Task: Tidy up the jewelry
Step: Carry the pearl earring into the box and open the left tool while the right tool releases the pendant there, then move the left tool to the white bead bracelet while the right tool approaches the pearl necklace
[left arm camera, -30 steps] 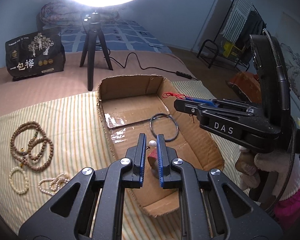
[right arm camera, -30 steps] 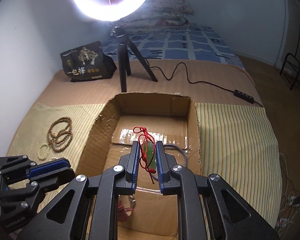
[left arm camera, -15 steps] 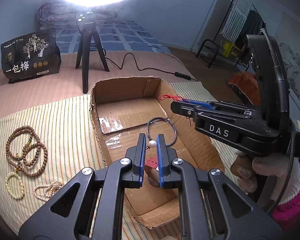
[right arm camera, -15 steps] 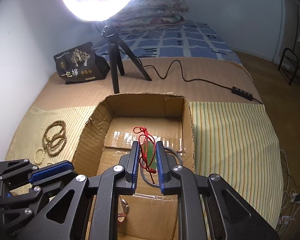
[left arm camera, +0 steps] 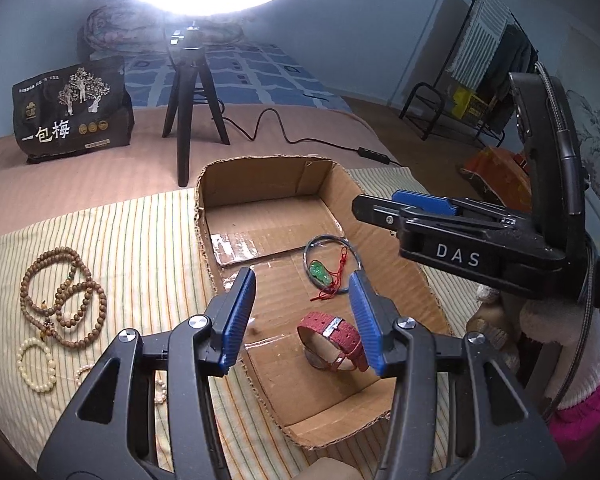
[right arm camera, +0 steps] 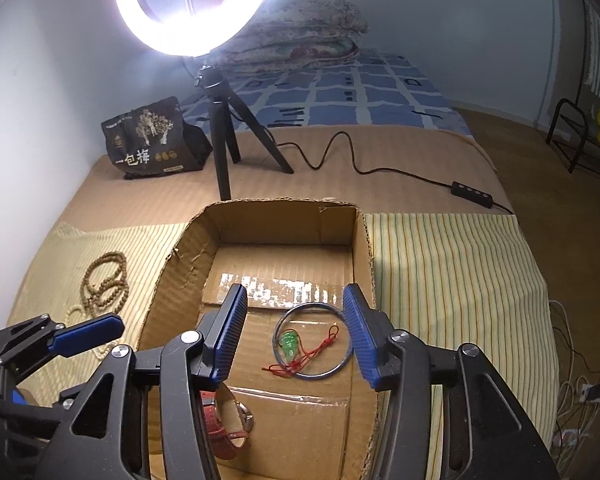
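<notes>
Both my claws hang spread wide over the cardboard box (left arm camera: 268, 184), with nothing between their blue pads. My left claw (left arm camera: 304, 316) is above the near half of the box, and between its fingers I look down on the red-strapped watch (left arm camera: 332, 340), which lies on the box floor close to the near wall. My right claw (right arm camera: 294, 334) is over the middle of the box; framed between its fingers are the thin blue bangle (right arm camera: 314, 342) and the green pendant on its red cord (right arm camera: 290, 342), both lying loose on the box floor, the pendant inside the ring of the bangle and the cord trailing across its rim. From the left wrist view the same bangle (left arm camera: 328, 266) and pendant (left arm camera: 320, 272) sit beyond the watch, farther toward the far wall of the box. Outside the box, on the striped cloth (left arm camera: 112, 240) to its left, lie the brown wooden bead strands (left arm camera: 64, 296), a cream bead bracelet (left arm camera: 36, 364) just nearer to me, and a small pearl strand partly hidden behind my left claw. Behind the box, on the bed, stands the black tripod (right arm camera: 228, 140) of the ring light (right arm camera: 196, 4), with a black snack bag (right arm camera: 152, 140) to its left and the power cable (right arm camera: 380, 168) running off to the right.
</notes>
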### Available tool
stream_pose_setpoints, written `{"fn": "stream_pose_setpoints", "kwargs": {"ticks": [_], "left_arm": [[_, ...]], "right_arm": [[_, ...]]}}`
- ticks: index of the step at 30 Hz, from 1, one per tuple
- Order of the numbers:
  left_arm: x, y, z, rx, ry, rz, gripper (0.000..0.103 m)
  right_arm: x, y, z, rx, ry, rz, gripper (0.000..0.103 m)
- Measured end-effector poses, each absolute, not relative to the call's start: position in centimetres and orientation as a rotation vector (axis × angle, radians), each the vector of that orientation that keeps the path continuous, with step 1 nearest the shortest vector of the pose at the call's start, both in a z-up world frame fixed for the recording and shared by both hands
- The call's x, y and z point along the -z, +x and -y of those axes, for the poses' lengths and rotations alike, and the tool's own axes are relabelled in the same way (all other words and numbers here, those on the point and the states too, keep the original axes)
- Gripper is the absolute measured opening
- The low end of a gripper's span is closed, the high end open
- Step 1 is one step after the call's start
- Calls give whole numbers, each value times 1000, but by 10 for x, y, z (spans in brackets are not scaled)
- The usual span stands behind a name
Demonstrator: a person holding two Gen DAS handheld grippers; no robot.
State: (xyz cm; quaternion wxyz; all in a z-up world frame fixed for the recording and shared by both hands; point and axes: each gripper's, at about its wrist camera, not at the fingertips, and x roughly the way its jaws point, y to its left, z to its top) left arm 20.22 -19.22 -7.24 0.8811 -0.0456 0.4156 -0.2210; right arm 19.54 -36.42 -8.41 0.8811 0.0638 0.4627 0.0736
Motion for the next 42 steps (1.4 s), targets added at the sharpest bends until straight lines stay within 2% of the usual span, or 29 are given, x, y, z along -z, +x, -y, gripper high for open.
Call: {"fn": "stream_pose_setpoints", "kwargs": {"ticks": [4, 6, 11, 15, 31, 42], "left_arm": [[70, 199, 188, 456, -92, -859, 49], [67, 196, 184, 452, -92, -853, 49], [62, 189, 173, 442, -86, -841, 49], [59, 183, 160, 426, -77, -836, 49], [55, 170, 56, 259, -138, -823, 49], [73, 172, -14, 126, -195, -865, 49]], "right_arm": [[83, 194, 363, -147, 129, -966, 50], [82, 192, 363, -142, 126, -963, 55], [75, 185, 363, -132, 128, -945, 58], [66, 178, 358, -138, 117, -923, 71], [42, 155, 305, -252, 78, -860, 72], [52, 152, 245, -379, 31, -891, 72]]}}
